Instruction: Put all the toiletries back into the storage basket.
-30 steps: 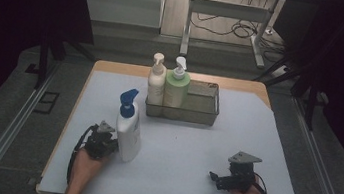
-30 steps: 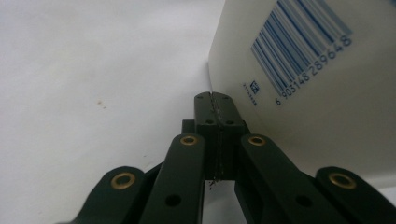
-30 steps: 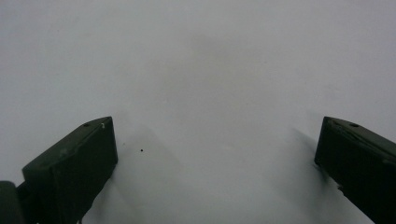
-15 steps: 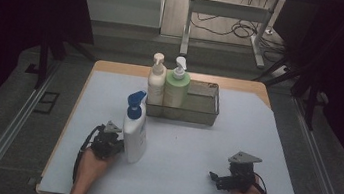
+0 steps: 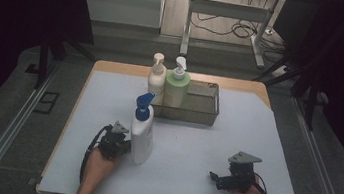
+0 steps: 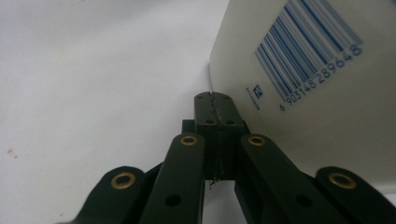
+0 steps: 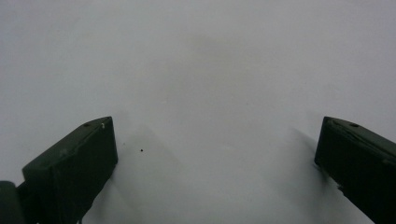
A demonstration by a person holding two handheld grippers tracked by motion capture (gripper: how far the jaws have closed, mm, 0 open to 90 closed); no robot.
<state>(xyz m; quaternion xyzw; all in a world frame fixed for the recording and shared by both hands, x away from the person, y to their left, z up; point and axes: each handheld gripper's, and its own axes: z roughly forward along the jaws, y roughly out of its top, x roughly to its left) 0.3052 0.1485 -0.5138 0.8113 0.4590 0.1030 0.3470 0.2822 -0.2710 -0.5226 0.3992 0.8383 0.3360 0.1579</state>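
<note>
White mat [image 5: 187, 154]; bottle [image 6: 303, 84] barcode 6 903148 289648.

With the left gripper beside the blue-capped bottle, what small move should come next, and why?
Probably open the left gripper and bring its jaws around the white bottle. The jaws are pressed together with nothing between them, tips at the bottle's side, so it has no grip yet. The right gripper rests open on the table, far off.

Lab-like recording bay: dark curtains [image 5: 14, 15], floor rails [image 5: 9, 131], loose cables [image 5: 229, 29], covered table [image 5: 185, 174].
</note>
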